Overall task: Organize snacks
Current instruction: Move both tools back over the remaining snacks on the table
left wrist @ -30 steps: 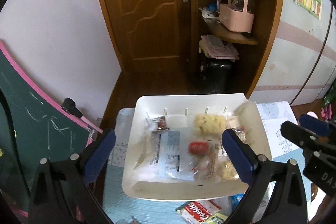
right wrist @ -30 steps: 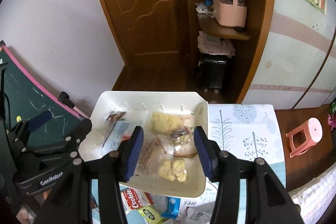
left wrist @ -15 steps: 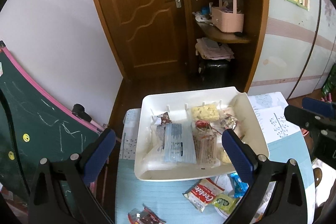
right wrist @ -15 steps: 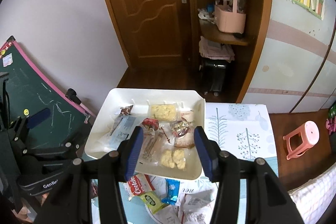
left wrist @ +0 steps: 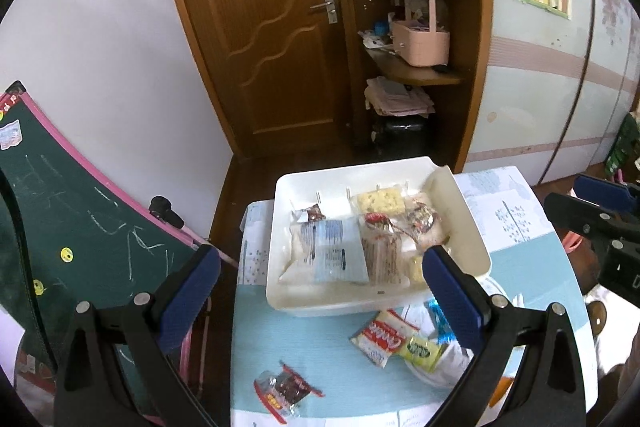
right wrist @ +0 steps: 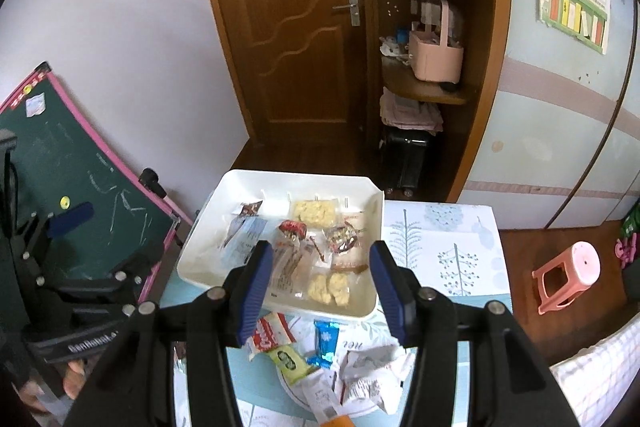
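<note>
Several loose snack packets lie just below the white tray, nearest the empty, half-open right claw; left claw gapes wide, empty.

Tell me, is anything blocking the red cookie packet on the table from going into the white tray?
Nothing visible blocks it. The red cookie packet lies on the table just outside the white tray, whose low near wall is the only thing to lift over. Both grippers hang open above.
</note>
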{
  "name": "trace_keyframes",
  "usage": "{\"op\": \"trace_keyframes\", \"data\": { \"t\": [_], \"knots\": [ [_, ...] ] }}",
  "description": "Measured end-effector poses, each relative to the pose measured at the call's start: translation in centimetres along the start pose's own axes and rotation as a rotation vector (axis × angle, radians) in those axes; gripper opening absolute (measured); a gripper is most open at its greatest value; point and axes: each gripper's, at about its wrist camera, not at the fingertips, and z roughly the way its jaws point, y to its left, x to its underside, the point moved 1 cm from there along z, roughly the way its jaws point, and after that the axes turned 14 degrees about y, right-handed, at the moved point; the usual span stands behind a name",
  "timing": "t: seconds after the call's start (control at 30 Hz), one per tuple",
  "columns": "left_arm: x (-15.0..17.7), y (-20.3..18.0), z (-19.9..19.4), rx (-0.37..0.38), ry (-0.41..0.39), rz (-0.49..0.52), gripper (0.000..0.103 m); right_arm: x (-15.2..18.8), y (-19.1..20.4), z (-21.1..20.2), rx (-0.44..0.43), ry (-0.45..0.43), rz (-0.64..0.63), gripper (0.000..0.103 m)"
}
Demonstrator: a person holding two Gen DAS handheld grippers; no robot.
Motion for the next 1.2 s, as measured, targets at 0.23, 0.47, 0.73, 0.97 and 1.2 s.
{"op": "trace_keyframes", "data": {
  "t": [0.23,0.47,0.73,0.97,1.2],
  "knots": [
    [4.6,1.4,-0.6,0.026,0.013,0.033,0.101,4.8,-0.4,-0.9,-0.030,0.000,-0.048,0.060],
    [9.5,3.0,3.6,0.016,0.090,0.105,0.101,10.2,-0.7,0.8,-0.038,0.034,-0.114,0.062],
    [15.1,4.1,12.1,0.039,0.260,0.192,0.101,16.0,-0.1,7.0,-0.006,0.180,-0.191,0.062],
    [17.9,4.0,16.7,0.034,0.346,0.300,0.101,19.2,0.2,13.5,0.005,0.331,-0.207,0.062],
    [18.2,4.0,20.4,0.046,0.409,0.310,0.101,20.7,0.2,17.5,0.009,0.414,-0.206,0.062]
  ]
}}
